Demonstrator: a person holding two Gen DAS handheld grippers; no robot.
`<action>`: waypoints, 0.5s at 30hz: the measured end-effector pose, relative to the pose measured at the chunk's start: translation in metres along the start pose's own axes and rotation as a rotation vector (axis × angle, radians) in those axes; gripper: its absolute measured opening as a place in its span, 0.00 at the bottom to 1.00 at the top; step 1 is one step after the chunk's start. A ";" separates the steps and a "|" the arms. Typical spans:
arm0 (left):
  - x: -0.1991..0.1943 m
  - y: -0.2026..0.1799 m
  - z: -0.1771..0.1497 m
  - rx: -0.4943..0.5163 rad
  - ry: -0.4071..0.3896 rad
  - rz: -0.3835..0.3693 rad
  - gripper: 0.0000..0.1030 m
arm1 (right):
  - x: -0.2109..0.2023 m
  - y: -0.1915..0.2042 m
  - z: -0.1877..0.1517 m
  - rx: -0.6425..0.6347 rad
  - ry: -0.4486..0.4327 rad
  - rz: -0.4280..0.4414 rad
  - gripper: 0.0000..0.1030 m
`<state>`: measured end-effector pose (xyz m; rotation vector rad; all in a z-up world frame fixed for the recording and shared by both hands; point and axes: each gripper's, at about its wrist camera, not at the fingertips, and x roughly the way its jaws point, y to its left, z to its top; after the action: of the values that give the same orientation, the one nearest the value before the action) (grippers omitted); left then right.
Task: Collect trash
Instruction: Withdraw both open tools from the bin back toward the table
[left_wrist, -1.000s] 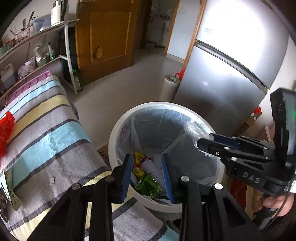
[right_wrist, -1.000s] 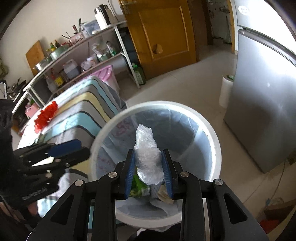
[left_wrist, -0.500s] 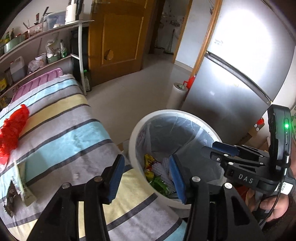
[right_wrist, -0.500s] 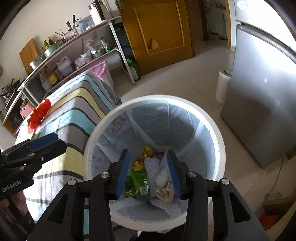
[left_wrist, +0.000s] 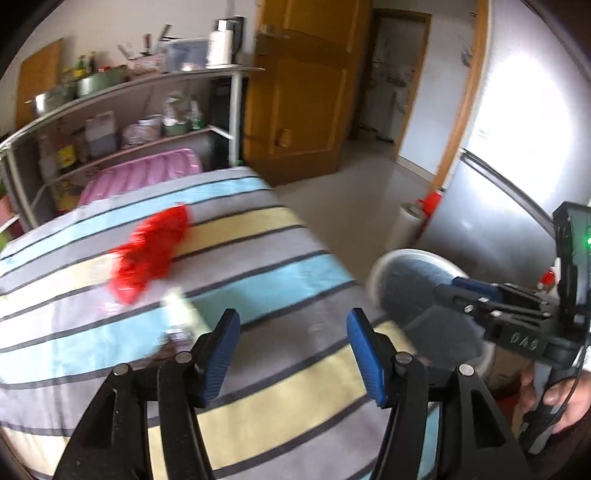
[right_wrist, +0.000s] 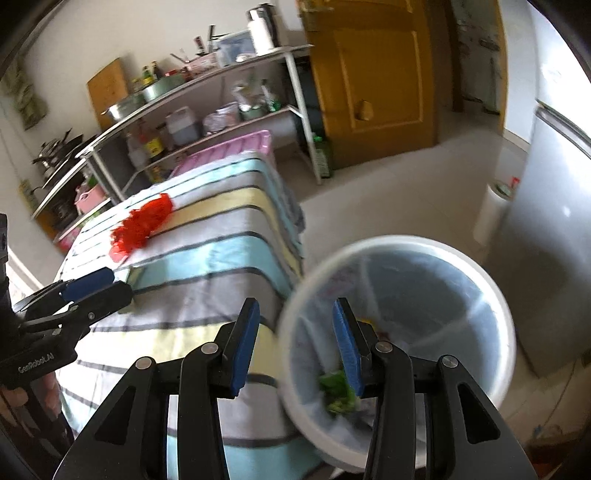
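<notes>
A white trash bin (right_wrist: 495, 295) lined with a clear bag stands beside the striped table (right_wrist: 207, 258); green and yellow wrappers (right_wrist: 338, 395) lie inside. It also shows in the left wrist view (left_wrist: 380, 269). A red plastic bag (left_wrist: 151, 251) lies on the table, also in the right wrist view (right_wrist: 142, 225). A small pale wrapper (left_wrist: 181, 314) lies nearer. My left gripper (left_wrist: 291, 354) is open and empty above the table. My right gripper (right_wrist: 295, 339) is open and empty at the bin's near-left rim.
A metal shelf rack (right_wrist: 207, 96) with pots and bottles stands behind the table. A pink tray (left_wrist: 144, 177) lies at the table's far end. A silver fridge (left_wrist: 517, 155) stands right, a wooden door (left_wrist: 299, 96) behind. A white roll (right_wrist: 491, 214) stands on the floor.
The right gripper dropped the clear plastic bag into the bin and opened. Both grippers swung left from the bin toward the table, and the left opened wider.
</notes>
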<state>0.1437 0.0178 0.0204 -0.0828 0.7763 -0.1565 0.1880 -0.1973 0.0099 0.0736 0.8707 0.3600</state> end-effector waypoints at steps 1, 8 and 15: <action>-0.002 0.008 -0.002 -0.010 0.000 0.013 0.62 | 0.004 0.007 0.002 -0.005 0.003 0.019 0.41; -0.014 0.057 -0.017 -0.047 0.005 0.080 0.66 | 0.017 0.050 0.010 -0.069 0.019 0.083 0.41; -0.014 0.091 -0.034 -0.042 0.047 0.116 0.70 | 0.034 0.086 0.014 -0.130 0.046 0.118 0.41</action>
<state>0.1197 0.1089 -0.0058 -0.0734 0.8297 -0.0319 0.1944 -0.1042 0.0121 -0.0038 0.8882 0.5293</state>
